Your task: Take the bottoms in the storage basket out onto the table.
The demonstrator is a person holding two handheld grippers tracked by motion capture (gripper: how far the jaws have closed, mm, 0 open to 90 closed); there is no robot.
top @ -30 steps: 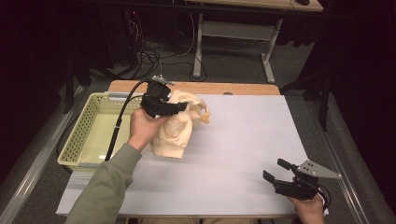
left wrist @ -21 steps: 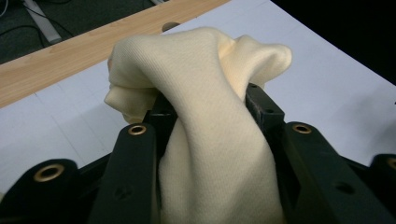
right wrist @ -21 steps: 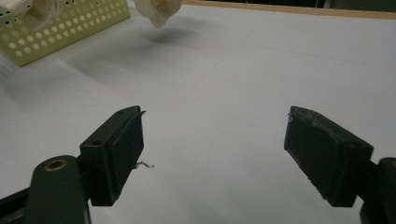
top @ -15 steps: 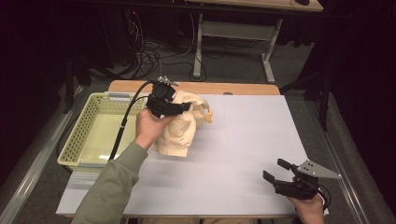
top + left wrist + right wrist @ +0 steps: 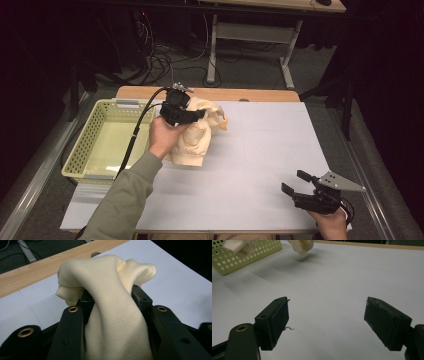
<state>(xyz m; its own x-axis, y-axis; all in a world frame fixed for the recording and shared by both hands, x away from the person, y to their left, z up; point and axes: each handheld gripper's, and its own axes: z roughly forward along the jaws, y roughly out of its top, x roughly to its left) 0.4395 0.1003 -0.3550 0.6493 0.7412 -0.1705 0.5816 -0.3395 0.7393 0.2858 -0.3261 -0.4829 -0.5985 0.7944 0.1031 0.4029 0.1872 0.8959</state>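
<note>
High view: left tool sits upper-left of centre in the frame, clamped on a cream knit garment; the person's left hand wraps the tool body from below, cable trailing down-left along the olive sleeve. Garment hangs bunched from the jaws, lower part down by the white bench sheet, just right of the pale green perforated basket at frame left; can't tell whether the hem touches the sheet. Bare wooden bench edge runs along the top of the sheet

Left gripper view: cloth fills the gap between both black jaws, pinched on each side and bulging over the tips in a rounded fold at upper centre. White sheet behind it, wood strip across the upper left. Jaws part-closed with fabric packed between them, so gripping the garment

Right tool is lower right in the high view, low over the sheet, well apart from the garment, grey three-cornered plate on top. Right gripper view: jaws spread wide, one lower left and one lower right, bare sheet between them, nothing held. Basket corner at upper left there, bottom of the garment at top centre, its shadow on the sheet below it
</note>
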